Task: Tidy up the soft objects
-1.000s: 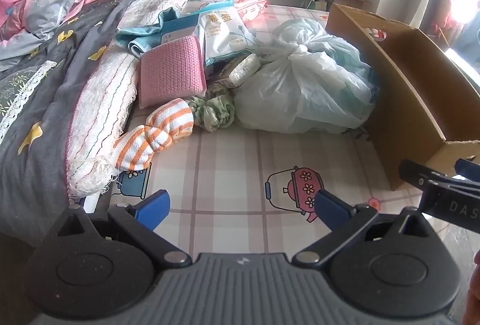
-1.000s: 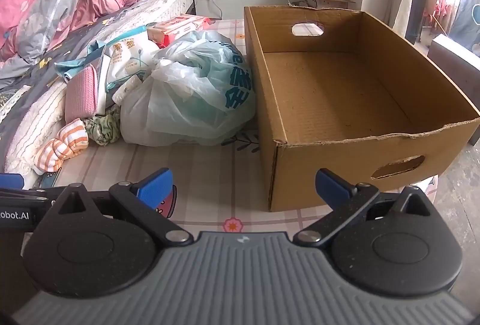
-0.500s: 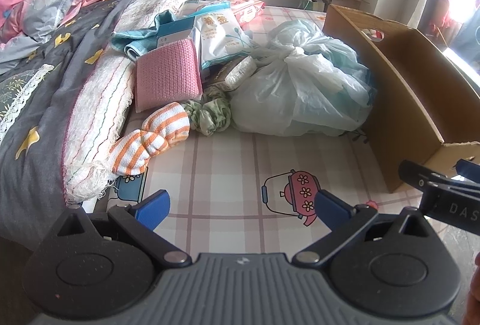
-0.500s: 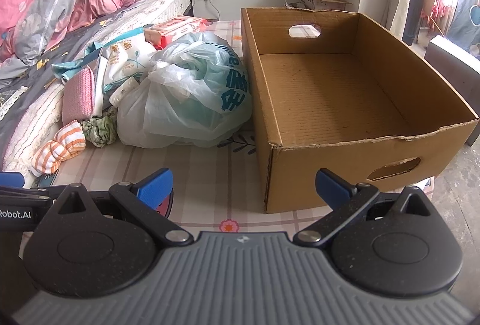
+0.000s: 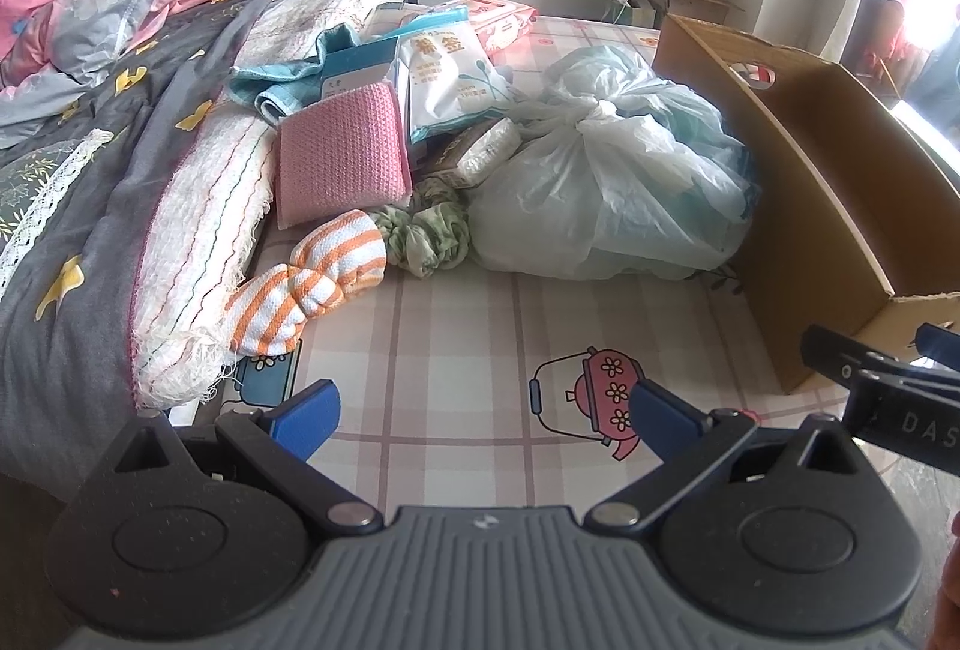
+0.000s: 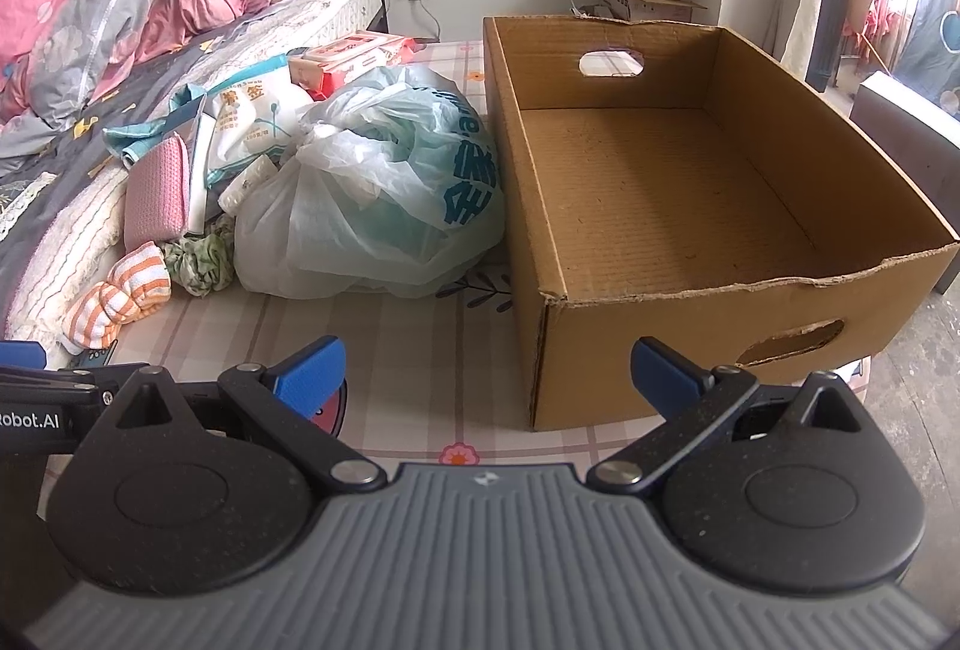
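Left wrist view: the pile has drawn nearer since the earlier frame; the left gripper hovers low over the checked mat, fingers spread wide and empty. The orange-striped cloth lies ahead-left, long axis running diagonally toward the pink knitted pad.

Right wrist view: the right gripper, likewise wide and empty, faces the cardboard box, with the plastic bag touching the box's left wall.

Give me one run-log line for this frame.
left gripper: open, empty | right gripper: open, empty | brown cardboard box: empty | orange-and-white striped cloth bundle: on mat, untouched
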Demonstrator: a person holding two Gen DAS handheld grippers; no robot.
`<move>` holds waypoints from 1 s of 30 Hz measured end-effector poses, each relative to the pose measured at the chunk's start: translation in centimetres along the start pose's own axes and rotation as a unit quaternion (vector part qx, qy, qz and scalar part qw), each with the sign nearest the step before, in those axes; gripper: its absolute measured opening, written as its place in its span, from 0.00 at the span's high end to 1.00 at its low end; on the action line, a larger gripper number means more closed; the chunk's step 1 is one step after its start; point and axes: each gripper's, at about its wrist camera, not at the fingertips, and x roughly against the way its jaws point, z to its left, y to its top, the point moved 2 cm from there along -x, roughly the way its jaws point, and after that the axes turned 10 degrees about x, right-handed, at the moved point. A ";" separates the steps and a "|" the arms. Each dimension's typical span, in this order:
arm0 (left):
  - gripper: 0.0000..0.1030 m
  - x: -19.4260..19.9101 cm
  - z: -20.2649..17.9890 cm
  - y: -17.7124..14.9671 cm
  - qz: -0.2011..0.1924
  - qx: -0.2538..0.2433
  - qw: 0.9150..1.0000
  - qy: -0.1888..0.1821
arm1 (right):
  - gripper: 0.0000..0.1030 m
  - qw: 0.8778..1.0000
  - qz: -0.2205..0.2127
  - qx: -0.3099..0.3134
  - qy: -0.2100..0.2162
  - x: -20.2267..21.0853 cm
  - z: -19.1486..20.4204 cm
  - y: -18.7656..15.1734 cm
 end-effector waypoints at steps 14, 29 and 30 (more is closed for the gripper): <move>0.00 0.0 0.2 0.2 -0.001 0.000 1.000 0.002 | 0.01 1.000 0.001 0.001 0.001 -0.1 0.1 0.2; 0.00 -0.1 0.2 0.2 -0.001 0.000 1.000 0.003 | 0.01 1.000 0.000 0.002 0.002 -0.2 0.2 0.3; 0.00 -0.1 0.1 0.2 -0.001 0.000 1.000 0.003 | 0.01 1.000 0.000 0.002 0.002 -0.2 0.2 0.3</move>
